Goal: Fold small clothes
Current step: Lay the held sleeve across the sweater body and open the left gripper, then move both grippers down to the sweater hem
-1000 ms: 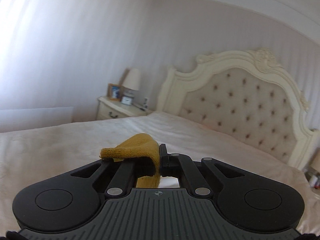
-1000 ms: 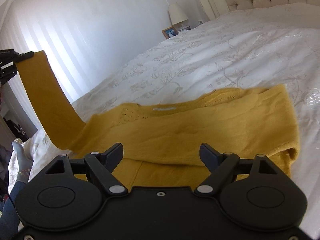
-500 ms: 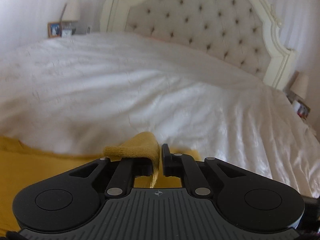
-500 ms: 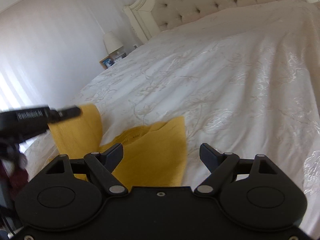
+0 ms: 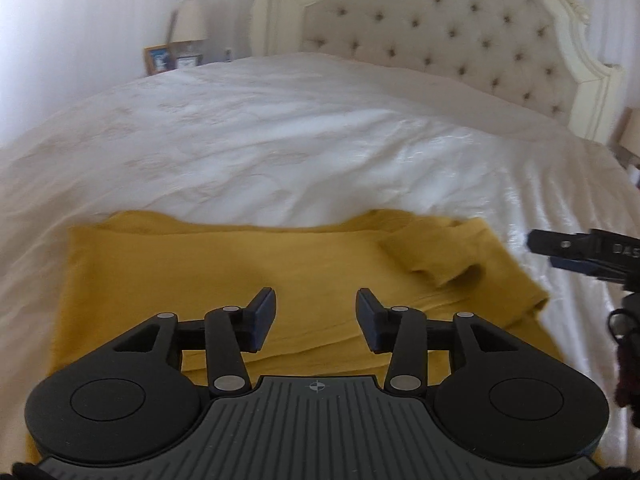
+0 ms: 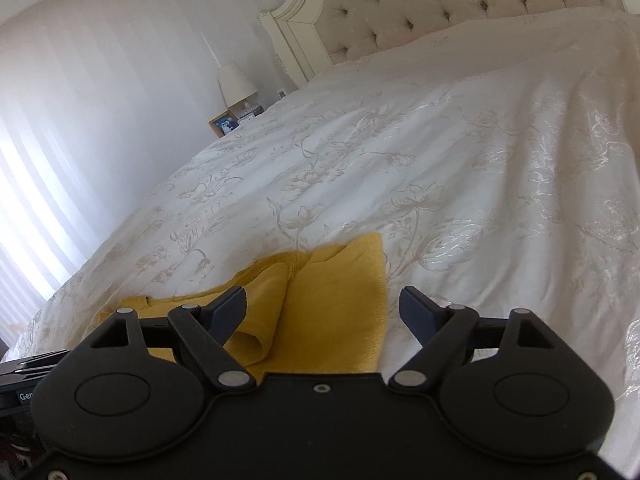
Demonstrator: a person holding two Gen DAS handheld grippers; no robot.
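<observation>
One mustard-yellow knit garment (image 5: 248, 280) lies flat on the bed (image 5: 300, 140), near its foot edge, spread across the white embroidered bedspread (image 6: 460, 184). One sleeve (image 5: 432, 252) is folded in over the body on the garment's right side; its cuff end stands slightly raised from the cloth beneath.

Two grippers, both black. Left gripper (image 5: 316, 316) hangs over the middle of the garment; its jaws are opening, parted, with nothing gripped between them, only the yellow cloth lying below. Right gripper (image 6: 322, 312) sits at the garment's right edge, jaws spread wide and released; the folded sleeve and the hem edge show in the gap, not pinched. In the left wrist view the right gripper's fingers (image 5: 560, 244) come in from the right border, over the bedspread just beside the garment.

One tufted headboard (image 5: 440, 32) in a cream carved frame at the far end of the bed. Left of it: one table lamp (image 6: 236, 80) and one framed photo (image 6: 223, 125); other small items beside these are too blurred to name. One striped pale wall (image 6: 100, 80) behind.
</observation>
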